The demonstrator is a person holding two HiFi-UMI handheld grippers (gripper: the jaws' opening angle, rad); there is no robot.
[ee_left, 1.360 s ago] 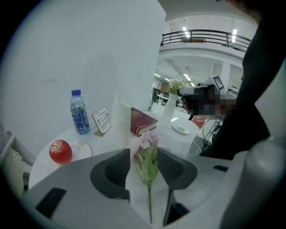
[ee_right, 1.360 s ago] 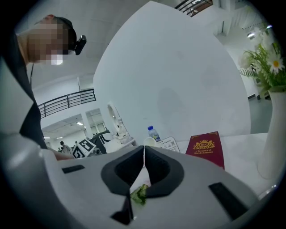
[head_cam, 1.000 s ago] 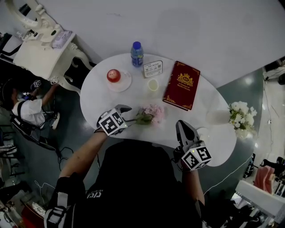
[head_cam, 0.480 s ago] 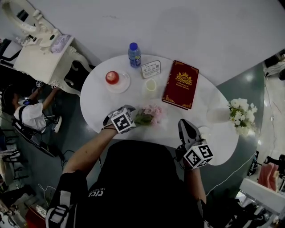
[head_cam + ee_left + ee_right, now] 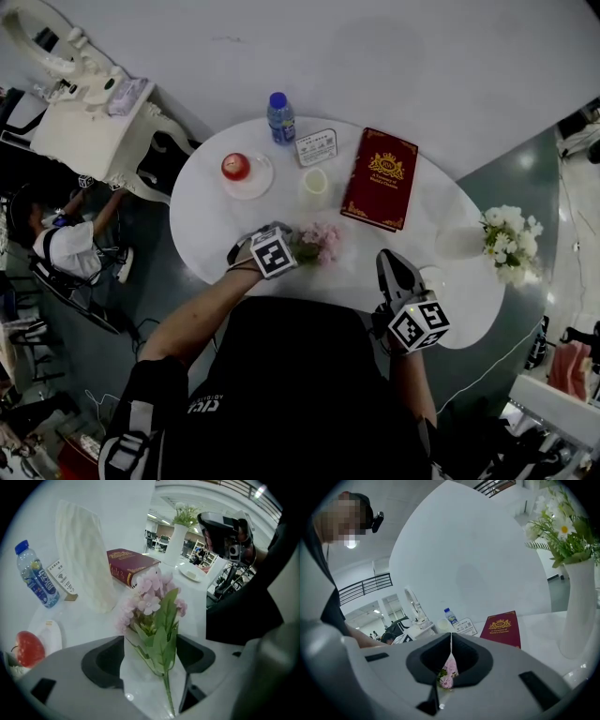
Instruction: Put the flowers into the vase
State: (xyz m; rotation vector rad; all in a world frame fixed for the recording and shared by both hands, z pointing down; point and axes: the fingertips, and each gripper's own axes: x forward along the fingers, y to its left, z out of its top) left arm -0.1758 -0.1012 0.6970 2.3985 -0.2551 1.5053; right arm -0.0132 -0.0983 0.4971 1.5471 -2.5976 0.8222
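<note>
The left gripper (image 5: 150, 654) has just been opening its jaws; they stand wide apart astride the stem of the pink flowers (image 5: 151, 603), unclamped, lying at the table's (image 5: 216, 206) 6 o'clock. The right gripper (image 5: 450, 660) is pressed together, empty, near the vase (image 5: 461, 244) at 4 o'clock
</note>
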